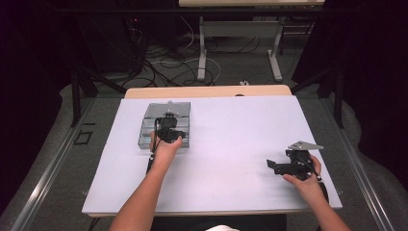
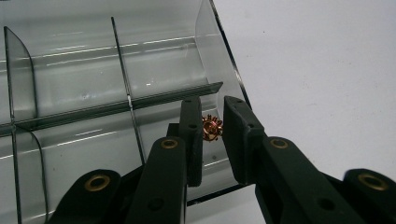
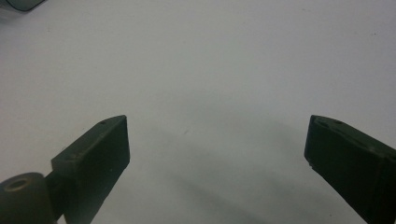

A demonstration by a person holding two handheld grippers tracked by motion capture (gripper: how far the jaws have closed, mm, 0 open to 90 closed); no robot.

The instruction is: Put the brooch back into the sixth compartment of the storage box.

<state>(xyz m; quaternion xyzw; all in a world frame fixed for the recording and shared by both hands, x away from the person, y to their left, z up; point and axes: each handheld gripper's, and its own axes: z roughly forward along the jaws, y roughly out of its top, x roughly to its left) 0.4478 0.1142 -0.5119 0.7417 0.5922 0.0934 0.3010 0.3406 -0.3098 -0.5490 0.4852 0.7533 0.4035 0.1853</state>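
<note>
In the near right compartment of the clear plastic organizer tray (image 2: 116, 60), the left gripper (image 2: 212, 126) has its jaws clamped on a small copper-coloured gear (image 2: 211, 128), pinched between the two black pads close to the tray's side wall. To do this step well, I judge the grip should hold firm and the lift go straight up, clear of the divider and the wall, since so small a part could slip or snag on the edge. The gear appears to face the camera, toothed rim around a reddish centre, so its short axis seems to run along the jaws' reach; it has no clear long axis. The right gripper (image 3: 217, 140) rests well apart over the bare white table (image 3: 210, 56), jaws spread wide and empty.
</note>
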